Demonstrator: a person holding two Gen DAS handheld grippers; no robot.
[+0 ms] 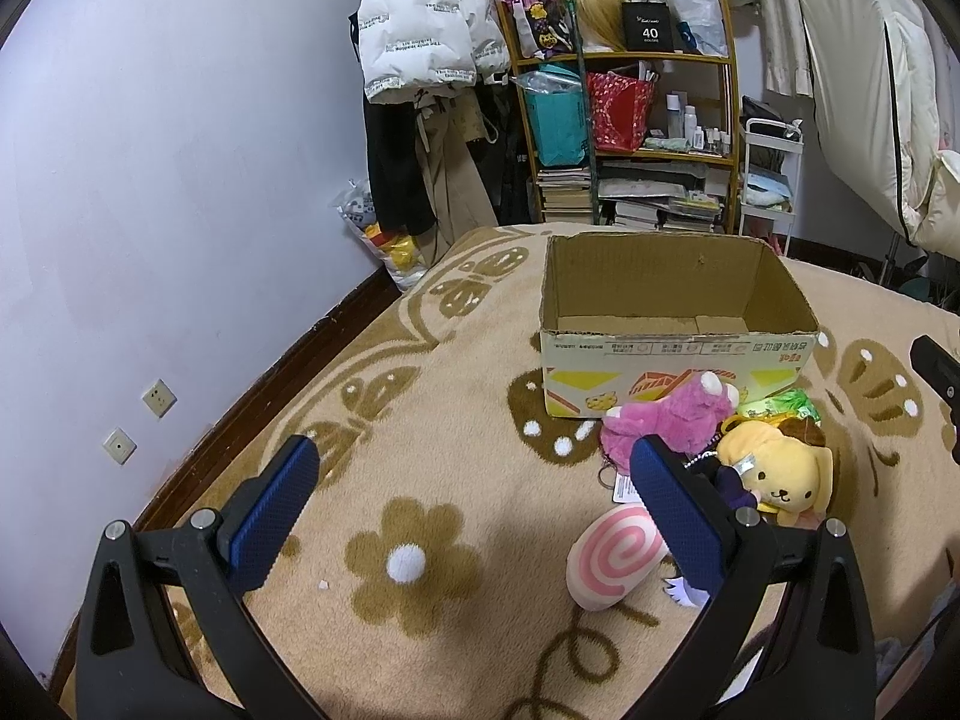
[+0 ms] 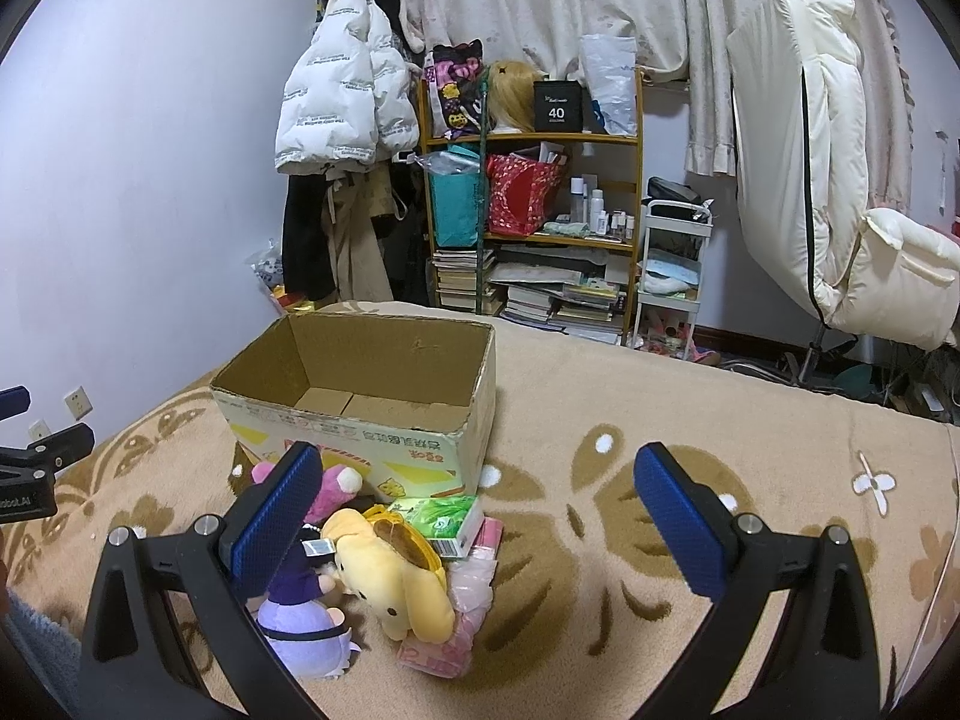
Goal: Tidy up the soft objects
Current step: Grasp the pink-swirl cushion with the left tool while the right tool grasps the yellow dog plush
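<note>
Mostly beige floral blanket [image 1: 420,480], cardboard box [image 1: 678,354], shelf [image 2: 531,222] behind, w/ curtains [image 2: 600,0]

The left gripper [image 1: 474,480] hovers over a tan floral blanket [image 1: 420,480] on a bed, its blue-padded fingers [image 1: 276,516] spread wide with nothing between them. Just beyond the right-hand finger lies a pink plush toy [image 1: 666,420], touching the front wall of an open cardboard box [image 1: 678,372] that stands ahead of the fingers. Beside that finger, on its outer side, sits a yellow dog plush [image 1: 780,468]; a pink-swirl roll cushion [image 1: 612,558] lies between the fingers, close against the same finger. A wooden shelf [image 1: 624,120] of books and bags stands far beyond.
</note>
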